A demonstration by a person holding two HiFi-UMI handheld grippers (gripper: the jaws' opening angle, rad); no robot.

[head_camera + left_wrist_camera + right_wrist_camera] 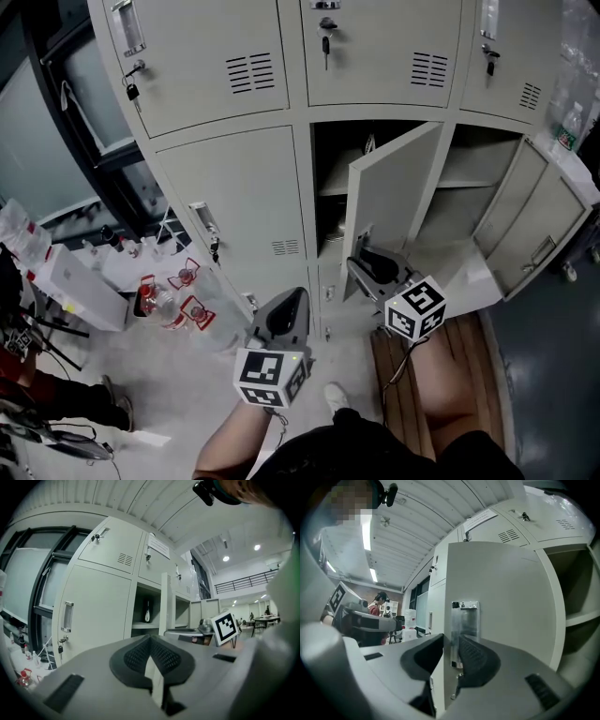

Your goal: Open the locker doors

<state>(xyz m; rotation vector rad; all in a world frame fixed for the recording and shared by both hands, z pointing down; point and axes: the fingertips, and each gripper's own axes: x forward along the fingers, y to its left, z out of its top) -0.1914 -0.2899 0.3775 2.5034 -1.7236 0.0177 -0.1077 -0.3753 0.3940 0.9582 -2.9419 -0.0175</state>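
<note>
Right gripper [451, 643], fingers clamped on the half-open middle locker door [501, 602], could slip off its thin edge mid-swing, while left gripper [151, 641] fingers sit clenched, empty.

Three pale grey upper doors [202, 61] are shut, each vented, with a key hanging in its lock. Below them, the left door [234, 202] is shut, the middle door [389, 202] stands half open, and the right door [536, 220] hangs wide open.
</note>
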